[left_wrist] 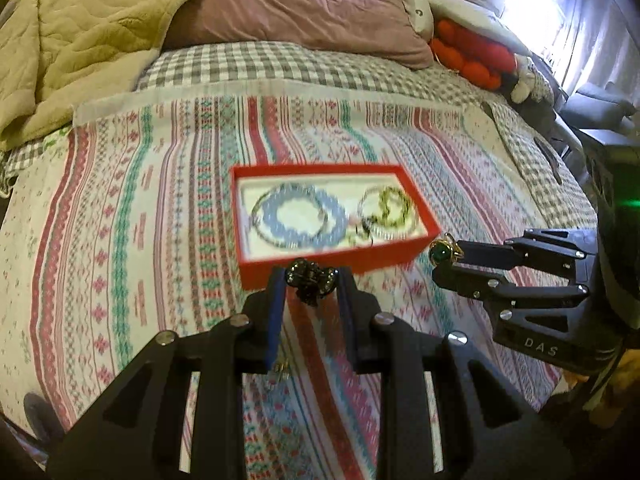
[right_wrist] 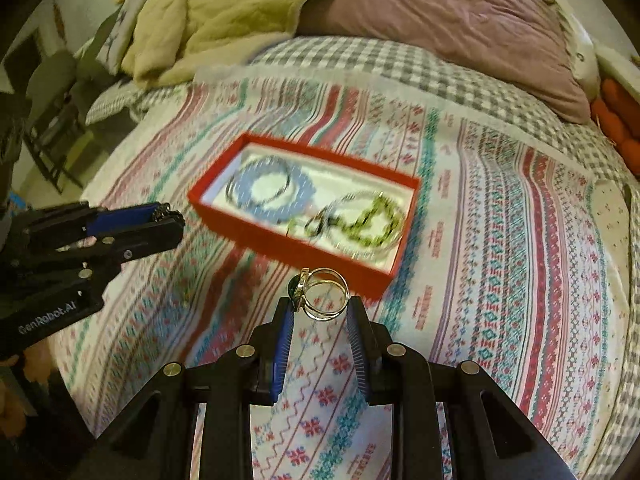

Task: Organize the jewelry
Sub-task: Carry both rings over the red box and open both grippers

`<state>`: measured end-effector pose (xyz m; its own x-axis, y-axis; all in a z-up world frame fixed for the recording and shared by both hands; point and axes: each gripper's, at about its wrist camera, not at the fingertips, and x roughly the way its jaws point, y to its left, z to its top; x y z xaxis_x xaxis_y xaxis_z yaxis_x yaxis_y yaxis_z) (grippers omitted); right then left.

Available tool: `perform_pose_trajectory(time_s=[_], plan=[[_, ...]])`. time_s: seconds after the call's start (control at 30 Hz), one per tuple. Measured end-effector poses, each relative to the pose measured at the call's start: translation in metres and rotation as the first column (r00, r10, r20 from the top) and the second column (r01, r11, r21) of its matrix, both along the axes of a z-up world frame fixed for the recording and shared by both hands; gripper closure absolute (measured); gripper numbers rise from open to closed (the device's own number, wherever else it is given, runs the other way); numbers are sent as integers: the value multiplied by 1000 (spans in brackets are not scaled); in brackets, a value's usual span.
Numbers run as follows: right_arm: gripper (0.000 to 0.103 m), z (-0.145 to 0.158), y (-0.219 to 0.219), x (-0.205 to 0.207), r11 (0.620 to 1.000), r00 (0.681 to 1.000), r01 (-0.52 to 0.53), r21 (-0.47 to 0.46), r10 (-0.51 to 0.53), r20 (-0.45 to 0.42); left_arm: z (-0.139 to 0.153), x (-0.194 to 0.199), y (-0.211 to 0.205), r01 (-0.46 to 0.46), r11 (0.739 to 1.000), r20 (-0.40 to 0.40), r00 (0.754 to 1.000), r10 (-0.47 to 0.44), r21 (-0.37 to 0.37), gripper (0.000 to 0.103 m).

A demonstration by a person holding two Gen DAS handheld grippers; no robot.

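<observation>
1. Left gripper (left_wrist: 311, 280) clenched on a dark beaded piece (left_wrist: 310, 279), held just short of the red box's (left_wrist: 320, 262) near wall.
2. Right gripper (right_wrist: 322, 306) grasping a gold ring (right_wrist: 325, 294), green stone (left_wrist: 439, 254) facing left, near the box's near right corner.
3. Red box on the bed's patterned cloth (left_wrist: 160, 200), long axis running left to right, holding a blue bracelet (left_wrist: 304, 216) and green beads (left_wrist: 390, 206).

Red box (left_wrist: 320, 258), blue bracelet (left_wrist: 298, 216), green-stoned gold ring (right_wrist: 322, 294), striped pink-teal cloth (left_wrist: 132, 220)

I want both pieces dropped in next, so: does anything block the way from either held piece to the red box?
Nothing visible does. The gold ring and dark beaded piece hang short of the open red box; only bare bedspread lies between.
</observation>
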<state>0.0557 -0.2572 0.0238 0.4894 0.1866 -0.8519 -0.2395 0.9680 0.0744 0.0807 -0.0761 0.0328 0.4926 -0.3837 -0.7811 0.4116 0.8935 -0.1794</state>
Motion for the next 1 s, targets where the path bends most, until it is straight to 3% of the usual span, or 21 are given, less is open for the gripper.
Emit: perform_pose_trajectory(time_s=[0.43,1.0], plan=[[75,-6,-12,42,993,995,99,57,-100,6,-21,29,-33,18,998,19,1000,-19,55,75],[75,-11,-24,50,989,992,129,68,-129,-5,-29,43,-34,-14,999,8,1000,13,50,73]])
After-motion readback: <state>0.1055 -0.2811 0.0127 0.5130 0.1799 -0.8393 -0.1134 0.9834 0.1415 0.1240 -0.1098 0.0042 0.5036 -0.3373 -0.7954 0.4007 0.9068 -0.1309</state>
